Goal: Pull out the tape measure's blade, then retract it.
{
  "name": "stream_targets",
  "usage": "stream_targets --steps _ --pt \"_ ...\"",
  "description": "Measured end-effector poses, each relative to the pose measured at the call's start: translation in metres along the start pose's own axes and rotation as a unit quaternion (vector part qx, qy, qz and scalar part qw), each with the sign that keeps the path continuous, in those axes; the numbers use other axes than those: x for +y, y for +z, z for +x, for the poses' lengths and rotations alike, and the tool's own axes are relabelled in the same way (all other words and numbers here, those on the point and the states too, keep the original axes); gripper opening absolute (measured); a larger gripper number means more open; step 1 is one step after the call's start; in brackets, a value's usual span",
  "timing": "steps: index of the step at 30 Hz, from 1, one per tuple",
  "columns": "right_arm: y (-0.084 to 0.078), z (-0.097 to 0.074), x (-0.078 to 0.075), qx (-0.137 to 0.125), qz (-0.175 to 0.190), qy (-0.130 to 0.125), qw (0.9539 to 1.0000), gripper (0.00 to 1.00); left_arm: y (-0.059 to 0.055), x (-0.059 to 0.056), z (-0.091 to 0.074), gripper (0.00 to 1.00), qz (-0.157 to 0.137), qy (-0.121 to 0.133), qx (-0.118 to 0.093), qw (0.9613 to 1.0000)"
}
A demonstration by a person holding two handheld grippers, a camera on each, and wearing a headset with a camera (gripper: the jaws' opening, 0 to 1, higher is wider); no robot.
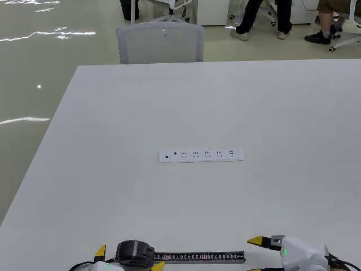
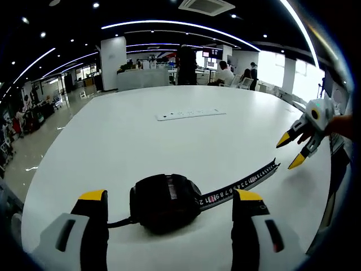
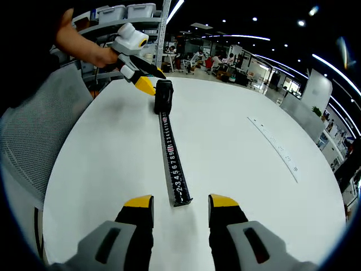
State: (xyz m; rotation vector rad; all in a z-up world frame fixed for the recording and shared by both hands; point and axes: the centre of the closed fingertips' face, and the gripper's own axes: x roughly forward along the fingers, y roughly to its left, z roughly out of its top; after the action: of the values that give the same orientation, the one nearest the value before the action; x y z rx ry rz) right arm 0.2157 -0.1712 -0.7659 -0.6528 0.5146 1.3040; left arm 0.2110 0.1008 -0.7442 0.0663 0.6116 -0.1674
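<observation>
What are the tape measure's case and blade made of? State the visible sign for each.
Rounded black tape-measure case: probably matte plastic or rubber, dull with soft highlights. Narrow black numbered blade: likely coated metal, lying stiff and straight; can't be confirmed.

Head view looks down across the table [image 1: 113, 169]; both gripper views face each other along the blade [image 3: 172, 164].

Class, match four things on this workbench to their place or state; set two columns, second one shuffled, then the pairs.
1 tape case
2 blade
3 socket strip
4 chair

A pulled out flat on the table
B beyond the table's far edge
C between the open left tongs
D mid-table

Pairs: 1-C, 2-A, 3-D, 4-B
</observation>
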Motion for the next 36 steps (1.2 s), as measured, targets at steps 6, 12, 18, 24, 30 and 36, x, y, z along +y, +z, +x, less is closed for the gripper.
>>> stream_targets --steps 6,12,18,24,30,36 --pt "-0.005 0.008 -0.001 0.007 -0.01 0.018 0.9998 0.35 -0.007 0.001 0.008 0.84 -0.015 0.005 0.011 0.9998" --pt "-0.01 0.017 -0.003 0.015 -0.016 0.04 0.999 0.31 -0.016 0.001 0.016 0.81 -0.027 0.005 0.02 0.9994" --pt "-0.015 0.024 -0.003 0.022 -0.021 0.055 0.998 0.28 -0.02 0.005 0.019 0.78 -0.036 0.012 0.026 0.9989" --pt "-0.021 0.031 -0.001 0.024 -0.011 0.075 0.9968 0.23 -0.023 0.006 0.02 0.74 -0.044 0.013 0.032 0.9984" --pt "-0.021 0.033 0.0 0.025 -0.002 0.092 0.9955 0.16 -0.027 0.006 0.024 0.73 -0.052 0.014 0.033 0.998" --pt "-0.023 0.033 0.0 0.026 0.006 0.098 0.9948 0.15 -0.021 0.003 0.024 0.72 -0.053 0.019 0.03 0.998"
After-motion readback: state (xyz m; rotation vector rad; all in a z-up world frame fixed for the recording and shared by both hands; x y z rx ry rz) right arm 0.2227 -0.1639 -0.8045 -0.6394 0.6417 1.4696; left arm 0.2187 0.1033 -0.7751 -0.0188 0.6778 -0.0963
